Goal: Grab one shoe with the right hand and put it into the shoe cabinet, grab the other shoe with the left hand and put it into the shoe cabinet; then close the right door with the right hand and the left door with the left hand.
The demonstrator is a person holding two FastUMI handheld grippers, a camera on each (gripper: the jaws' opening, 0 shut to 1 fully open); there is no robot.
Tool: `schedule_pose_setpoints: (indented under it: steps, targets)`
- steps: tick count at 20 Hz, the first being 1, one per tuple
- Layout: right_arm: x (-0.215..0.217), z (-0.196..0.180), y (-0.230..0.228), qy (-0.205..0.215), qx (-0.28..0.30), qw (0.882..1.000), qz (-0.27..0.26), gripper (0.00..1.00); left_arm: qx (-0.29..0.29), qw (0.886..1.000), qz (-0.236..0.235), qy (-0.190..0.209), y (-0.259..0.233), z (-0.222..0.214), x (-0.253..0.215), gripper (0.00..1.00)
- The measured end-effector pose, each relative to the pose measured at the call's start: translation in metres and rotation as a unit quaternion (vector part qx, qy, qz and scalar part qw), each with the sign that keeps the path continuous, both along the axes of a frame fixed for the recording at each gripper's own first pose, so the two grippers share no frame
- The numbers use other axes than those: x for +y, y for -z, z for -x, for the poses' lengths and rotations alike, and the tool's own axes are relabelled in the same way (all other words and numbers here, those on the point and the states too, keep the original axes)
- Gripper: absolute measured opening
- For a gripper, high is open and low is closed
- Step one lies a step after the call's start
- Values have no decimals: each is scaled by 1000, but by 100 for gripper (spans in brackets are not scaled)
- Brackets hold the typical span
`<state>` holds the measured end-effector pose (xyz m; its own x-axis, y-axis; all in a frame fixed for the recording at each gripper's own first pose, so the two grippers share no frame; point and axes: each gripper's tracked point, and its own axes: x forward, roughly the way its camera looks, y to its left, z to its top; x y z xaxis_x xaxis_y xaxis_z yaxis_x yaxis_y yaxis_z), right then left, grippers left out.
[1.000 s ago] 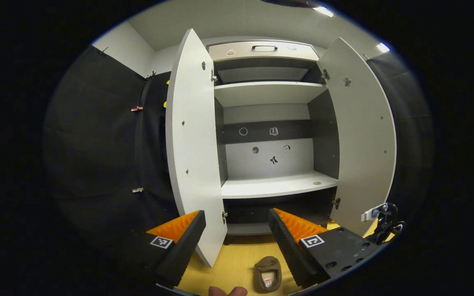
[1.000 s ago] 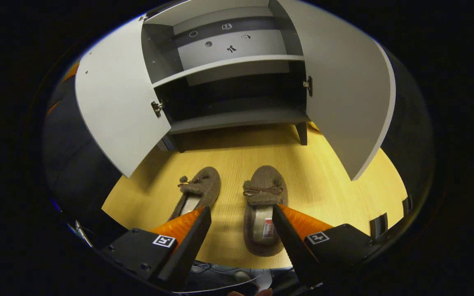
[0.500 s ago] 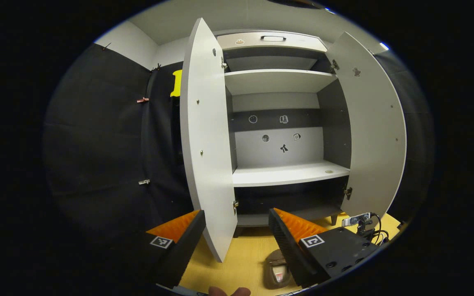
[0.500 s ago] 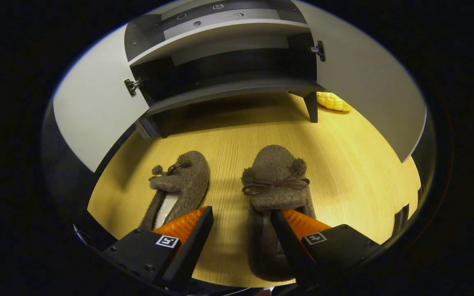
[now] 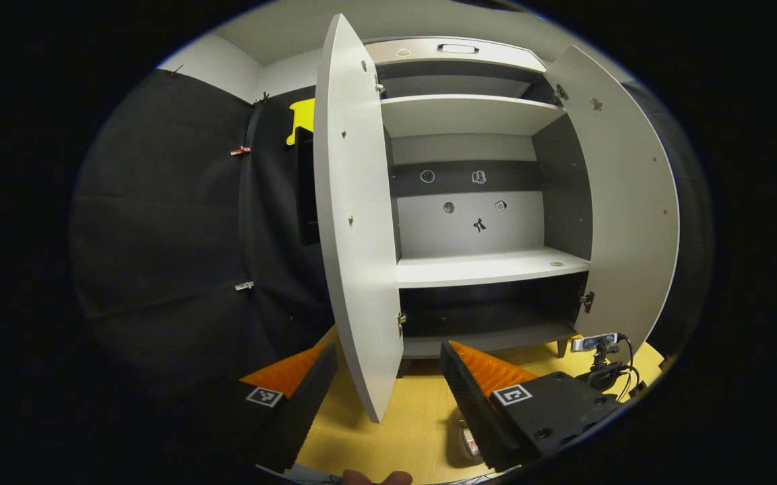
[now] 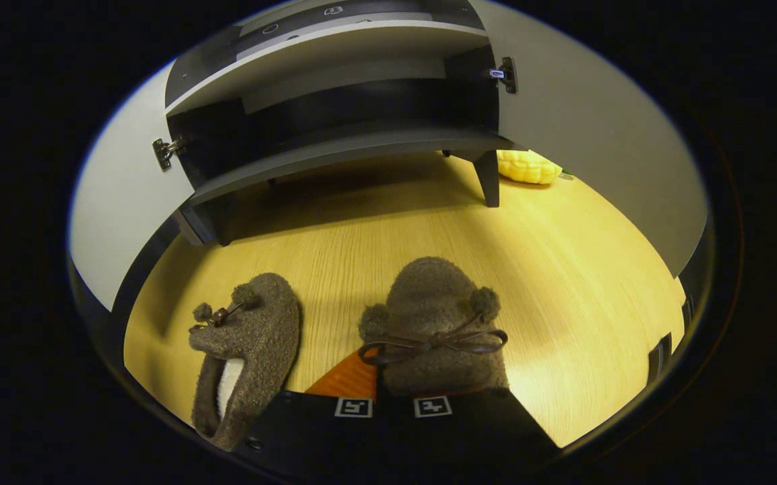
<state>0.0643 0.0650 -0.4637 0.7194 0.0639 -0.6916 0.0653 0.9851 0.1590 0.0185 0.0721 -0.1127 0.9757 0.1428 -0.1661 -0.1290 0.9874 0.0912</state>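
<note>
- Left gripper view: the left gripper is held with its jaws spread and nothing between them, facing the open shoe cabinet across the left door's edge. A shoe peeks out low beside its right finger.
- Right gripper view: the right gripper has its fingers drawn together on the right shoe, toe pointing at the cabinet's dark bottom shelf straight ahead. The left shoe lies parallel, just beside, on the floor.
</note>
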Motion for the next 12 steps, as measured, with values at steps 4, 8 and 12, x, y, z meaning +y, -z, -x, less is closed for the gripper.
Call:
schedule_pose_setpoints:
  steps: [4,8,12]
  targets:
    - [-6,-2,-55,-3,-25,1000,-8,8,-1,1000,1,13,2,-7,-6,97]
    - [-12,-10,-141,-24,-62,998,-9,8,1,1000,10,23,5,-12,-16,97]
    - [-17,-19,-233,-28,-92,995,-3,8,3,999,6,39,10,-15,-28,97]
